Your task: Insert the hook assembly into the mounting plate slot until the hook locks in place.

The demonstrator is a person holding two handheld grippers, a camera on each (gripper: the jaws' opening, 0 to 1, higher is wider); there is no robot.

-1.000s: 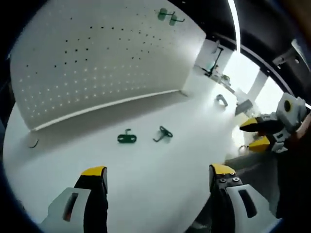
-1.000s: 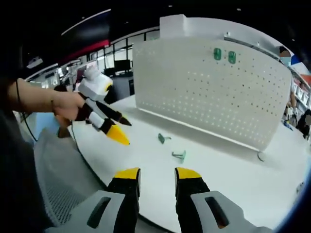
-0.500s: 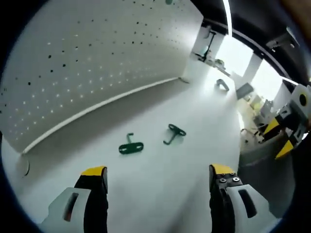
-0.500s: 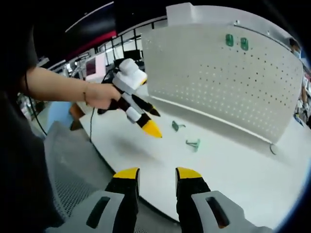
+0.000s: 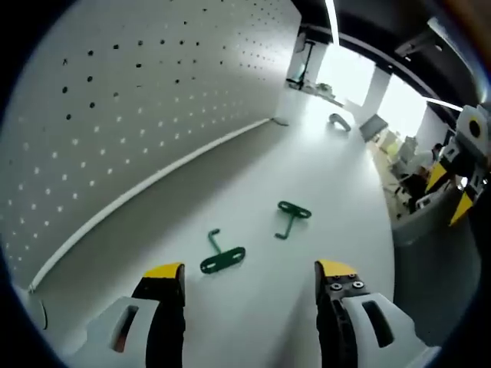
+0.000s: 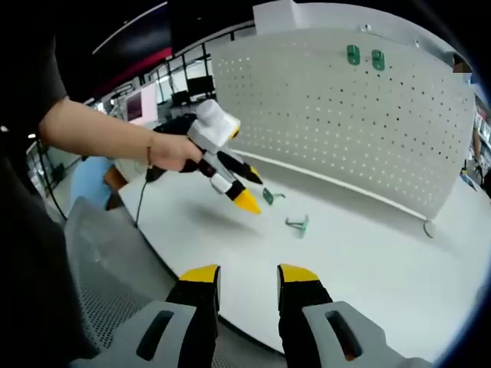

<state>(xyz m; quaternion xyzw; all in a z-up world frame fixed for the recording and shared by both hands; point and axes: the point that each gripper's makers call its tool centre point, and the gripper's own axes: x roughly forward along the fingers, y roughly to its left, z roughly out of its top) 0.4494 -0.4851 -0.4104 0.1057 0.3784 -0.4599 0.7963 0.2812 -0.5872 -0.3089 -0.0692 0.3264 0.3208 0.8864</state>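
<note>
In the left gripper view, the pegboard [image 5: 115, 115] stands along the left side, its holes running back toward the far end of the white table [image 5: 337, 176]. Two green hooks lie flat on the table just ahead of the left gripper [image 5: 249, 272]: the nearer hook [image 5: 222, 257] sits between the yellow-tipped jaws' line of sight, and the farther hook [image 5: 291, 217] lies a little to its right and further off. The jaws stand wide apart and hold nothing. At the far right edge the right gripper [image 5: 453, 192] shows, off the table's side. The step in hand looks like the approach to pick up a hook, with nothing gripped or inserted yet; the next move likely calls for lowering the open jaws over the nearer hook's flat plate and closing on it squarely so it does not skid on the smooth table. The right gripper view adds what the first lacks: a hand [image 6: 173, 149] holding the left gripper [image 6: 244, 192] aimed down near the two hooks [image 6: 298, 223], and two green hooks already mounted [image 6: 364, 57] high on the pegboard [image 6: 345, 130]. The right gripper [image 6: 247, 277] hangs back at the table's edge, jaws partly open and empty.
</note>
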